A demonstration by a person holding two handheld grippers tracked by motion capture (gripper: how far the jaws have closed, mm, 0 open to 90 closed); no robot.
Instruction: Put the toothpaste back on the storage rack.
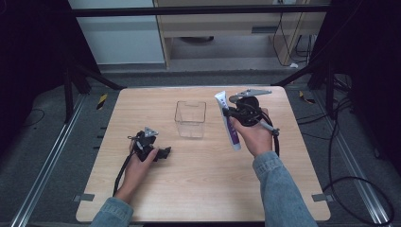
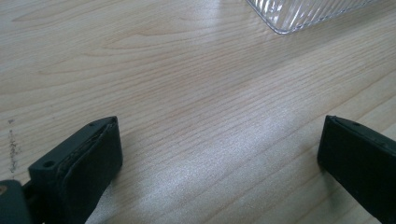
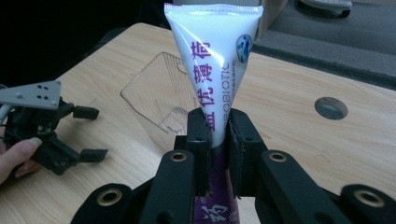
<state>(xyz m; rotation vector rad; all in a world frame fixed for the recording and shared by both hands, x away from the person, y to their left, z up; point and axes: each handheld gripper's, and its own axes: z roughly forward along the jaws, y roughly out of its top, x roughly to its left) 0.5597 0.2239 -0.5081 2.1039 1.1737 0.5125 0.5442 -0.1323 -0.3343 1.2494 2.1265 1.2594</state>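
A clear plastic container (image 1: 190, 118) stands upright near the middle of the wooden table (image 1: 203, 189), and nothing can be seen inside it. The right gripper (image 3: 218, 135) is clamped on a white and purple tube (image 3: 215, 60), held above the table just right of the container. The left gripper (image 1: 163, 152) rests on the table to the container's left, jaws spread wide with nothing between them.
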